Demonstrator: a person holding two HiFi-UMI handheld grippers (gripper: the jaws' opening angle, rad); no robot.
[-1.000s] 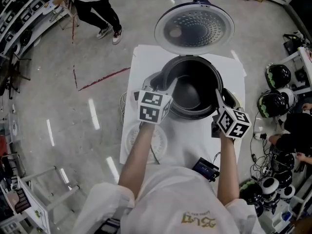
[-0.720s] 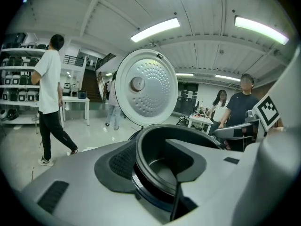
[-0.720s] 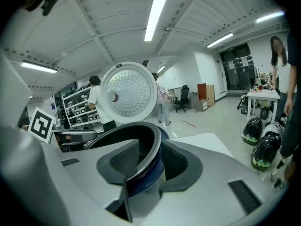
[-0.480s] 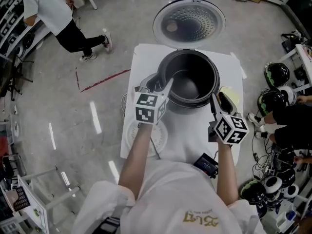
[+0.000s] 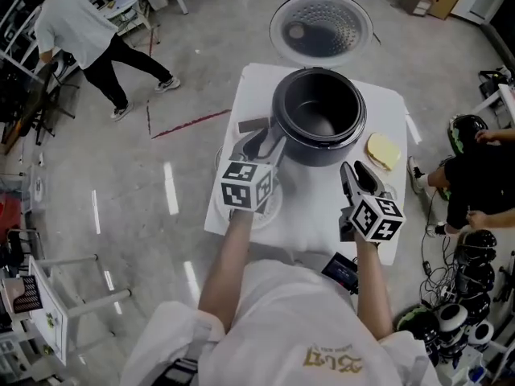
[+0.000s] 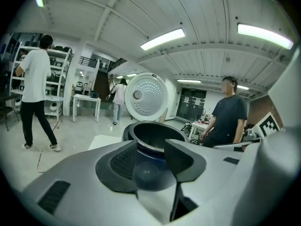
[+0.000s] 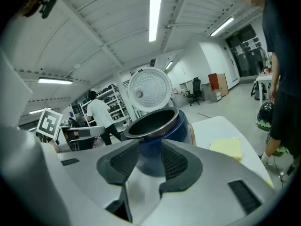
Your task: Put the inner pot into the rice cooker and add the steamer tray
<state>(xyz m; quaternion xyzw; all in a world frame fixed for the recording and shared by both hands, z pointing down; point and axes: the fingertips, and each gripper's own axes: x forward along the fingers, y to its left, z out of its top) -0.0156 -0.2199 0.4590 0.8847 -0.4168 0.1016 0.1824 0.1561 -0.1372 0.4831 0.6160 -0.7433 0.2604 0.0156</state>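
The dark blue rice cooker (image 5: 319,115) stands at the far side of the white table (image 5: 385,103), its round lid (image 5: 324,28) swung up and open behind it. The dark inner pot (image 6: 154,133) (image 7: 151,121) sits inside the cooker. My left gripper (image 5: 259,141) (image 6: 151,149) is open and empty, just short of the cooker's left front. My right gripper (image 5: 356,174) (image 7: 150,157) is open and empty, a little before the cooker's right front. The white round steamer tray (image 5: 274,203) lies on the table under the left gripper, mostly hidden by its marker cube.
A yellow cloth (image 5: 384,150) lies on the table right of the cooker. A small dark device (image 5: 342,273) sits at the table's near edge. One person (image 5: 80,30) stands far left and another (image 5: 475,183) sits at the right beside helmets and cables.
Both grippers have drawn back from the cooker's rim toward me, still open and empty. The person at the far left has walked on.
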